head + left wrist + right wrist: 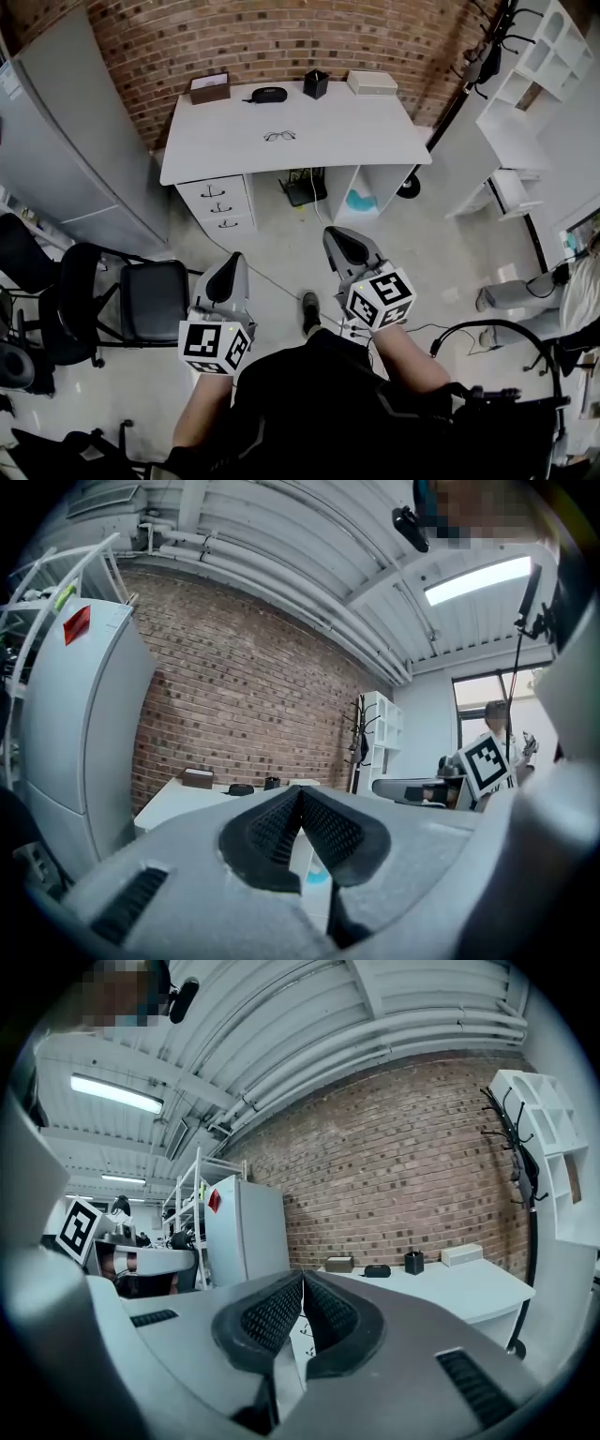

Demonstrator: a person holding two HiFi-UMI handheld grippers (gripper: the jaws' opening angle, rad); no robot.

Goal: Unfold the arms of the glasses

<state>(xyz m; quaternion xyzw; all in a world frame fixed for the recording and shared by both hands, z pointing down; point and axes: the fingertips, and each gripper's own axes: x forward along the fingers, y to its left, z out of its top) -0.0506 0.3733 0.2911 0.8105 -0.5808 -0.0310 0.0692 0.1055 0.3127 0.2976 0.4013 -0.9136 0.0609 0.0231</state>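
A thin dark-framed pair of glasses (279, 136) lies on the white desk (375, 131) against the brick wall, far ahead of both grippers; whether its arms are folded is too small to tell. My left gripper (233, 259) and right gripper (334, 232) are held level over the floor, well short of the desk, pointing toward it. In the left gripper view the left gripper (300, 791) has its black ribbed pads pressed together with nothing between them. The right gripper (302, 1277) is likewise shut and empty. The glasses cannot be made out in either gripper view.
On the desk's far edge stand a brown box (209, 87), a black glasses case (269, 94), a black pen holder (316, 83) and a white box (371, 82). Drawers (217, 202) sit under the desk's left. Black chairs (150, 300) stand left, white shelving (525, 84) right.
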